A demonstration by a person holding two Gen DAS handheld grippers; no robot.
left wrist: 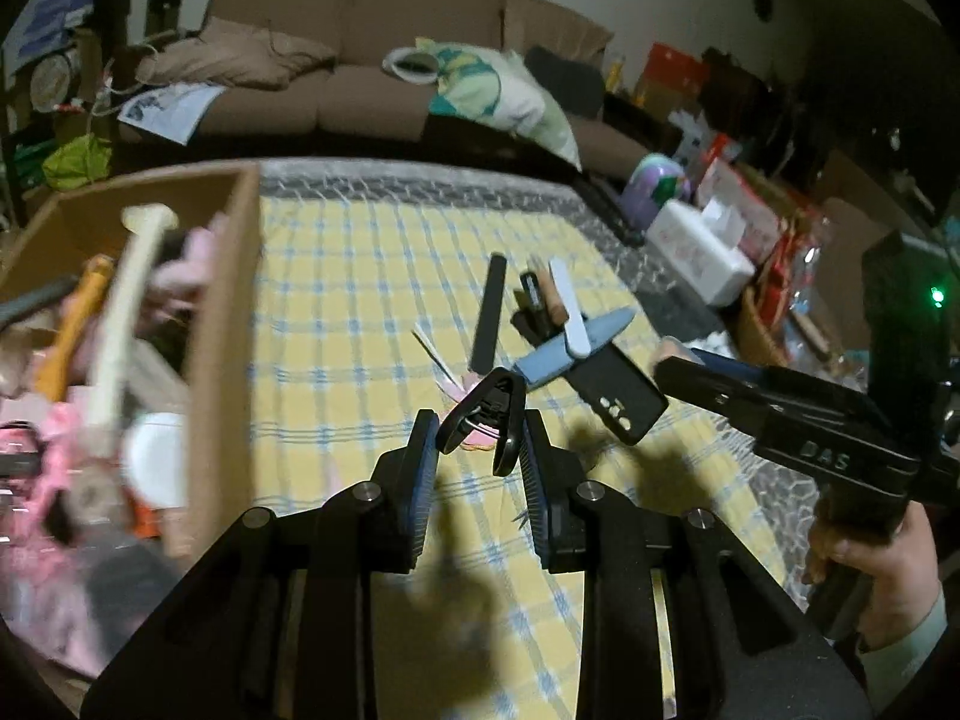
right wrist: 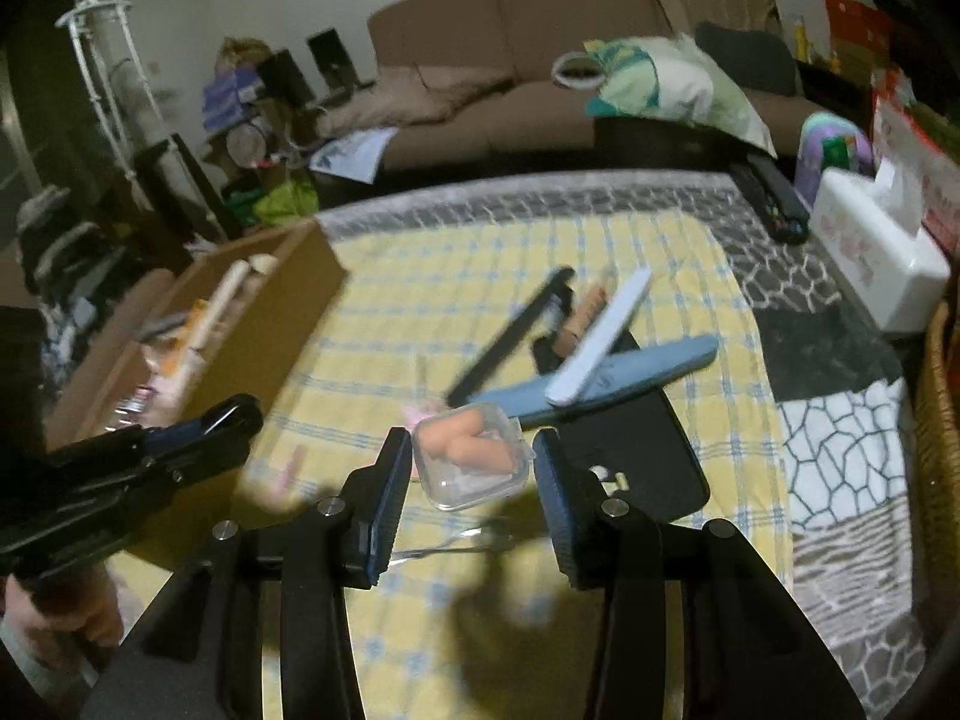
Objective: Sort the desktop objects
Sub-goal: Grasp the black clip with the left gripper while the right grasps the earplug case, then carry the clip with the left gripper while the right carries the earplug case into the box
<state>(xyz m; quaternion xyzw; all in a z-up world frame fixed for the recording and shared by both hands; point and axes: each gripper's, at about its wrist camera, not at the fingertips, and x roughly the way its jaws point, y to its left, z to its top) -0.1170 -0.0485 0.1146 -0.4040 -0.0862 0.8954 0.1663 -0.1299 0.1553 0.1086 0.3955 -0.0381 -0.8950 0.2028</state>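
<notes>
My left gripper [left wrist: 480, 438] is shut on a black carabiner clip [left wrist: 483, 423] and holds it above the yellow checked cloth [left wrist: 360, 300]. My right gripper [right wrist: 465, 456] is shut on a small clear plastic case [right wrist: 474, 459] with orange earplugs inside. On the cloth ahead lie a black nail file [left wrist: 487, 312], a white nail file [right wrist: 600, 336], a blue nail file [right wrist: 630, 378], a black phone case [left wrist: 618, 396] and a brown stick [right wrist: 585, 315]. The right gripper also shows in the left wrist view [left wrist: 684, 360].
A cardboard box [left wrist: 222, 324] full of mixed items stands at the left of the cloth. A white tissue box [right wrist: 876, 252] and remotes [right wrist: 774, 198] sit at the right. A wicker basket [right wrist: 942, 450] is at the far right. A brown sofa [left wrist: 360, 30] is behind.
</notes>
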